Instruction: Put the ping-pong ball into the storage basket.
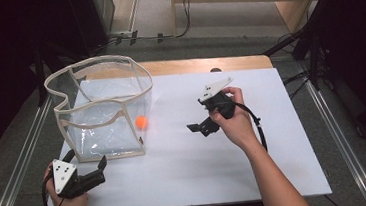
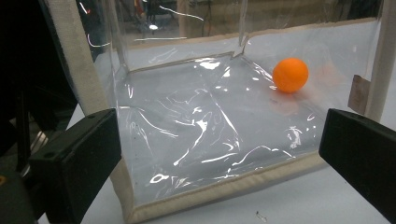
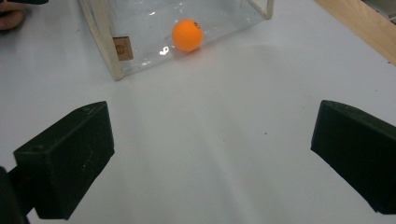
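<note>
One round orange ball (image 2: 290, 74), unmarked-looking.

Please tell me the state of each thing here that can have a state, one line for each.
clear bag: upright on the table, top open, beige rim wavy.
orange ball: at rest inside the bag, on its floor near one wall.
left gripper: open, empty, near the bag.
right gripper: open, empty, above the white sheet.

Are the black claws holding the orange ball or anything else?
No, nothing is held. Both the left gripper and right gripper are open and empty. The orange ball sits inside the clear bag.
</note>
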